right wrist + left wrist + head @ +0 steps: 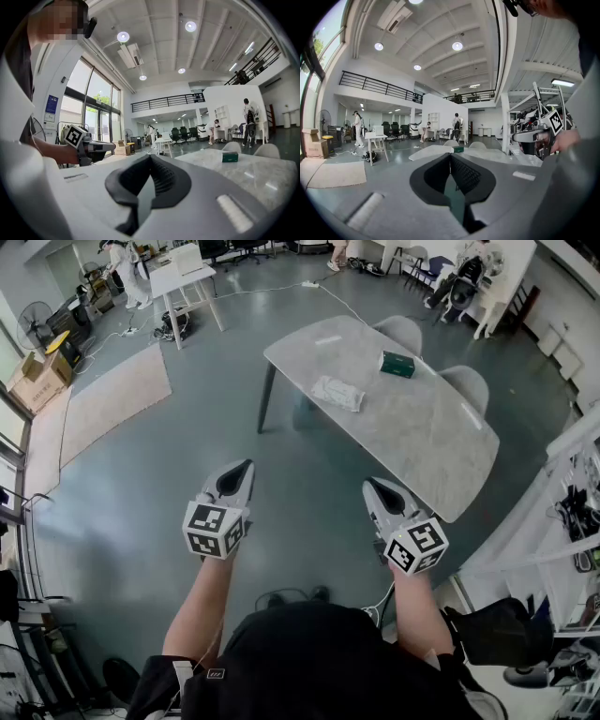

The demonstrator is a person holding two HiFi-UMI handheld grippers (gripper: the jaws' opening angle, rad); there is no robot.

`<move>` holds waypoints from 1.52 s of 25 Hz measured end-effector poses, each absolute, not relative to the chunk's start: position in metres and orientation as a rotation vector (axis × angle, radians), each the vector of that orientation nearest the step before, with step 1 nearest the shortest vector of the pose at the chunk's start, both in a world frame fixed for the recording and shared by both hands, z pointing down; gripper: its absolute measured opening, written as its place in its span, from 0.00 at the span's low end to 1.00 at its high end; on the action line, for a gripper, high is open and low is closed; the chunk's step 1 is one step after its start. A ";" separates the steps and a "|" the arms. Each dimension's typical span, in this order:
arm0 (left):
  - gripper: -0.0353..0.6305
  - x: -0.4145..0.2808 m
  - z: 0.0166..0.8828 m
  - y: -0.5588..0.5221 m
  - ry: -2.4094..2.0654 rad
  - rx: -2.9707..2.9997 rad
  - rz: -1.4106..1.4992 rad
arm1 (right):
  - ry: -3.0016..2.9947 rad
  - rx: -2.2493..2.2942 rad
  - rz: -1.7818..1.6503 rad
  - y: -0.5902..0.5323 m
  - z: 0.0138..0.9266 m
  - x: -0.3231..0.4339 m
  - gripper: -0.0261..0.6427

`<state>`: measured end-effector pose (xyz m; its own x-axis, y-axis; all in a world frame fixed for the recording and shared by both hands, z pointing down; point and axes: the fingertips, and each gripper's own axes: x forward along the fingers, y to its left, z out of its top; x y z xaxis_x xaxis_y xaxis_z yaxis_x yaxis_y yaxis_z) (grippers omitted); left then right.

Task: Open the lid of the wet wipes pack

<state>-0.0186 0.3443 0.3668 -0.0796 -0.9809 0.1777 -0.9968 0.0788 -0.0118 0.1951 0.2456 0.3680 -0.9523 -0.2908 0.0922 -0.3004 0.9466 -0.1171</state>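
The wet wipes pack (337,393), a flat white pack, lies on the grey marble table (441,442) ahead, with its lid down. Both grippers hang in the air over the floor, well short of the table. My left gripper (247,466) is shut with nothing in it, its jaws meeting at the tip (450,157). To its right, my right gripper (368,484) is also shut and holds nothing (150,157). Each gripper points roughly level towards the table. I cannot make out the pack in either gripper view.
A green box (397,364) sits on the table beyond the pack (229,157). Two grey chairs (403,331) stand at the table's far side. A white side table (183,282) and a rug (112,395) lie to the left, shelving (577,502) to the right. People stand far off.
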 end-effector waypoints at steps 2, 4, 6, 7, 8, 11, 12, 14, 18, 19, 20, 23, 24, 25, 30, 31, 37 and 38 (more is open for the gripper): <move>0.07 -0.015 0.366 0.342 -2.214 2.040 0.200 | -3.025 0.466 0.206 0.241 0.368 0.202 0.04; 0.07 -0.010 0.367 0.338 -2.212 2.039 0.208 | -3.025 0.473 0.214 0.236 0.369 0.209 0.04; 0.07 -0.002 0.368 0.334 -2.209 2.041 0.221 | -3.027 0.482 0.220 0.231 0.371 0.218 0.04; 0.07 0.003 0.369 0.331 -2.208 2.043 0.229 | -3.028 0.486 0.224 0.229 0.372 0.223 0.04; 0.07 0.007 0.370 0.329 -2.208 2.043 0.238 | -3.031 0.489 0.228 0.226 0.373 0.229 0.04; 0.07 0.022 0.373 0.321 -2.211 2.034 0.264 | -3.043 0.477 0.241 0.218 0.377 0.245 0.04; 0.07 0.028 0.375 0.319 -2.209 2.030 0.272 | -3.046 0.467 0.243 0.217 0.378 0.251 0.04; 0.07 0.039 0.379 0.316 -2.202 2.023 0.283 | -3.049 0.448 0.235 0.216 0.381 0.262 0.04; 0.07 0.059 0.384 0.313 -2.187 2.018 0.282 | -3.053 0.448 0.250 0.213 0.385 0.282 0.04; 0.07 0.063 0.386 0.312 -2.180 2.019 0.285 | -3.054 0.451 0.269 0.212 0.387 0.286 0.04; 0.07 0.067 0.388 0.310 -2.172 2.019 0.289 | -3.052 0.454 0.286 0.211 0.389 0.290 0.04; 0.07 0.071 0.392 0.304 -2.154 2.023 0.290 | -3.040 0.462 0.336 0.206 0.396 0.296 0.04; 0.07 0.072 0.392 0.302 -2.148 2.027 0.290 | -3.034 0.467 0.354 0.204 0.398 0.298 0.04; 0.07 0.073 0.392 0.300 -2.143 2.034 0.289 | -3.030 0.472 0.372 0.203 0.400 0.300 0.04; 0.07 0.081 0.396 0.286 -2.119 2.055 0.278 | -3.004 0.473 0.415 0.194 0.412 0.301 0.04; 0.07 0.081 0.398 0.282 -2.113 2.058 0.276 | -2.996 0.466 0.416 0.192 0.414 0.298 0.04; 0.07 0.053 0.416 0.262 -2.076 2.044 0.253 | -2.957 0.436 0.416 0.176 0.425 0.261 0.04; 0.07 0.046 0.418 0.258 -2.074 2.041 0.244 | -2.951 0.433 0.415 0.172 0.426 0.254 0.04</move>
<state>0.0458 0.2576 0.4177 -0.0103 -0.9624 0.2713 -0.9991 0.0208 0.0361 0.2538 0.1721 0.4262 -0.9502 -0.2630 0.1671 -0.2989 0.9209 -0.2502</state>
